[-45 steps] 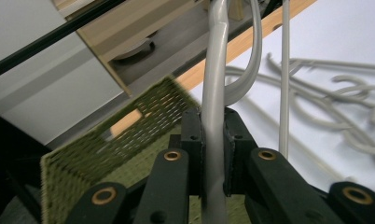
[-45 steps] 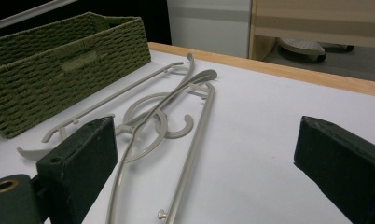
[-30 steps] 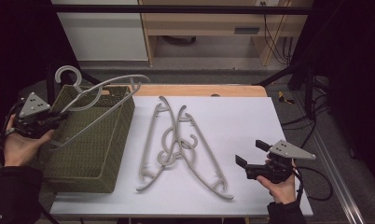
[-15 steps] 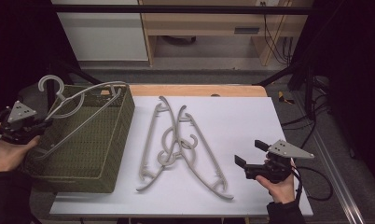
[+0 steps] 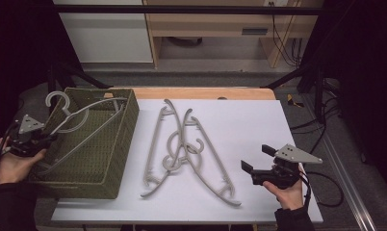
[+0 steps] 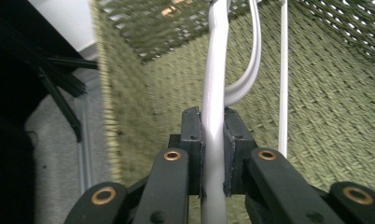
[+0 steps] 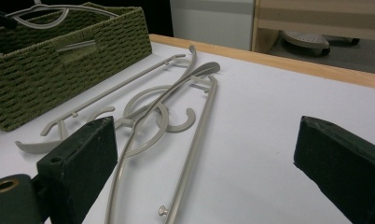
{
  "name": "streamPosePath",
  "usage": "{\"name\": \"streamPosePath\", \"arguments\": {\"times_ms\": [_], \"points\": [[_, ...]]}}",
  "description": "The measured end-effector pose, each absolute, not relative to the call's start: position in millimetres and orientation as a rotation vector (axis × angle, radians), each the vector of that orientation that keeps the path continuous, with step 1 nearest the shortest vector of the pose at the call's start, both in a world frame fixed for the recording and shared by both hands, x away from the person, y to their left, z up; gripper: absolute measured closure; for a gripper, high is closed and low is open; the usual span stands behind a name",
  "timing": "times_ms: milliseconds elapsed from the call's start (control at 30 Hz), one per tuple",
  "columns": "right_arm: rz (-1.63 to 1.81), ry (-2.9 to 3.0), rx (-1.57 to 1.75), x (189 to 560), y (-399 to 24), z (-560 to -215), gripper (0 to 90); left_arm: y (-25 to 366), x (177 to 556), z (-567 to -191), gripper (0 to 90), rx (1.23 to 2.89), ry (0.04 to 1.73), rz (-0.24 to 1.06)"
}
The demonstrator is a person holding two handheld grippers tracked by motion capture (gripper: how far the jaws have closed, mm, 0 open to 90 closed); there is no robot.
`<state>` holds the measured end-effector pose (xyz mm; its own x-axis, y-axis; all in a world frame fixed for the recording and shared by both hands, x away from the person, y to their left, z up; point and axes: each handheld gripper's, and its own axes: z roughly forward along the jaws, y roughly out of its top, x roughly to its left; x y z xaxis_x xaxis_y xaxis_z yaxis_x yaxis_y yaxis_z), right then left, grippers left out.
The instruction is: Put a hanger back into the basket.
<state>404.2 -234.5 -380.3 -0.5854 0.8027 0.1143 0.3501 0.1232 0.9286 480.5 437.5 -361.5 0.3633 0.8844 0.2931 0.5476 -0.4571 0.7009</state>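
A grey plastic hanger (image 5: pixel 81 121) lies tilted in the green woven basket (image 5: pixel 115 163) at the table's left, its hook sticking up over the left rim. My left gripper (image 5: pixel 40 144) is shut on one arm of it; in the left gripper view the pads (image 6: pixel 192 140) squeeze the hanger's pale bar (image 6: pixel 213 121) above the basket floor. Two more grey hangers (image 5: pixel 182 149) lie crossed on the white table top (image 5: pixel 249 125). My right gripper (image 5: pixel 258 159) rests open near the front right, beside those hangers (image 7: pixel 167 112), with nothing between its jaws.
A wooden strip (image 5: pixel 206 93) runs along the table's far edge. Beyond it stand a white cabinet (image 5: pixel 105 33) and a wooden shelf (image 5: pixel 215 24). Black frame bars and cables (image 5: pixel 321 96) stand at the right. Bare white table lies between the hangers and the right gripper.
My left gripper has sunk and drawn back toward the left with the hanger. The hanger now lies lower in the basket. The right gripper has kept still.
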Motion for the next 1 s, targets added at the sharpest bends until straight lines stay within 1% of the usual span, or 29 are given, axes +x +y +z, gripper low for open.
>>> {"name": "streamPosePath", "arguments": {"times_ms": [200, 400, 500, 600, 700, 800, 867, 1000], "points": [[1.444, 2.007, 1.089, 404.5, -234.6, -380.8, 6.3, 427.6, 489.3, -377.5, 81.2, 2.208, 1.279, 0.846], [1.437, 2.01, 1.092, 403.9, -233.3, -380.4, 6.6, 428.4, 492.7, -384.9, 79.6, 2.193, 1.349, 0.764], [1.433, 2.017, 1.084, 404.3, -231.8, -380.8, 6.6, 429.0, 493.0, -384.2, 74.0, 2.22, 1.395, 0.767], [1.423, 2.029, 1.078, 403.6, -229.3, -380.3, 6.6, 430.1, 489.2, -376.5, 69.6, 2.16, 1.383, 0.774], [1.409, 2.038, 1.056, 402.2, -223.3, -378.1, 6.8, 425.2, 483.2, -364.3, 63.2, 2.13, 1.357, 0.805], [1.412, 2.068, 1.035, 401.3, -216.2, -375.4, 7.3, 414.4, 472.9, -350.9, 55.8, 2.062, 1.29, 0.797], [1.408, 2.1, 1.039, 401.7, -210.5, -373.4, 9.8, 403.5, 464.7, -344.4, 51.0, 2.009, 1.233, 0.799], [1.356, 2.159, 1.024, 404.7, -195.2, -370.8, 10.6, 376.1, 448.0, -335.5, 40.9, 1.923, 1.101, 0.749]]}}
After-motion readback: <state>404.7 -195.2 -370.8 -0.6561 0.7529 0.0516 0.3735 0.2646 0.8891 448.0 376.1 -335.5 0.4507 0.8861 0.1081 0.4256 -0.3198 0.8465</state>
